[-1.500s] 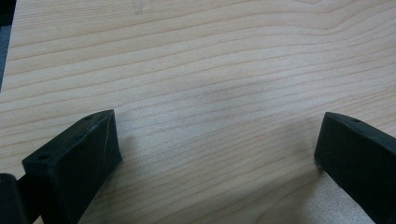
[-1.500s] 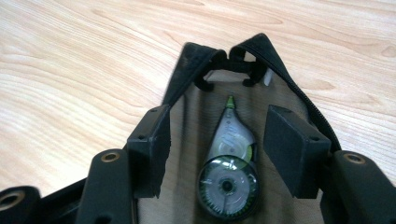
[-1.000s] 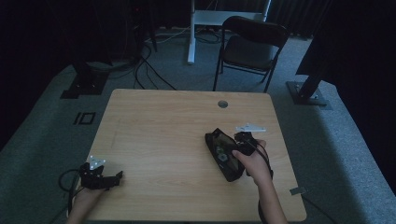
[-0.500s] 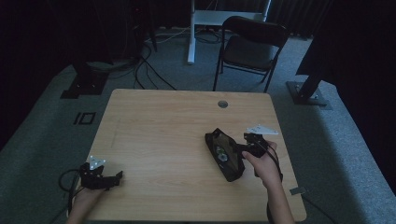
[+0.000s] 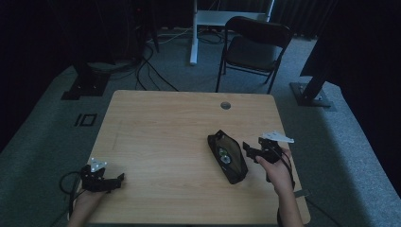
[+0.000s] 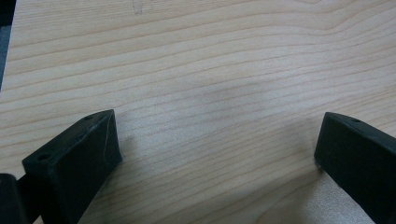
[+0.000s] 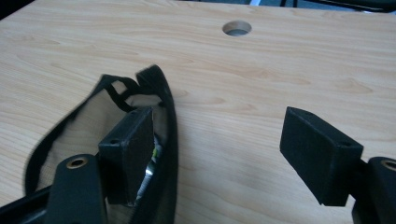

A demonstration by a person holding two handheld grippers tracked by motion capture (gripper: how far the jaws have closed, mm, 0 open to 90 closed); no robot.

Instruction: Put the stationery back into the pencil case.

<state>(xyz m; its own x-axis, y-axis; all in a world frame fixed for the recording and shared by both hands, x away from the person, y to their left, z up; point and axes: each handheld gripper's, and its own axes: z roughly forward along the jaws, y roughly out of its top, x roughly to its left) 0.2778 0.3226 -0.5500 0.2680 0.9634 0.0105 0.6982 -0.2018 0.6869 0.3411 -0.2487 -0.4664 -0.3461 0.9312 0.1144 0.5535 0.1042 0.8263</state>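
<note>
Down at the near edge of the wooden worktop (image 5: 165,127), the left tongs (image 5: 111,182) sit low over bare wood at the near left corner, held in the person's left hand (image 5: 85,201). The left gripper view has the jaws spread wide with just wood grain between them, so they're open and holding nothing. Over on the right, the right tongs (image 5: 248,150) are in the right hand (image 5: 274,168), just beside a black pouch (image 5: 228,156) lying open on the right half of the worktop. The high view can't really settle how close they are, but the right gripper view shows the jaws wide apart, with one jaw in front of the pouch's (image 7: 93,135) open mouth and the other over bare wood, not clamped on anything. That view also catches something shiny inside the pouch, too unclear to name. Farther back there's a round hole (image 5: 225,105) near the far edge, then a dark folding chair (image 5: 253,47) on the grey floor beyond.
</note>
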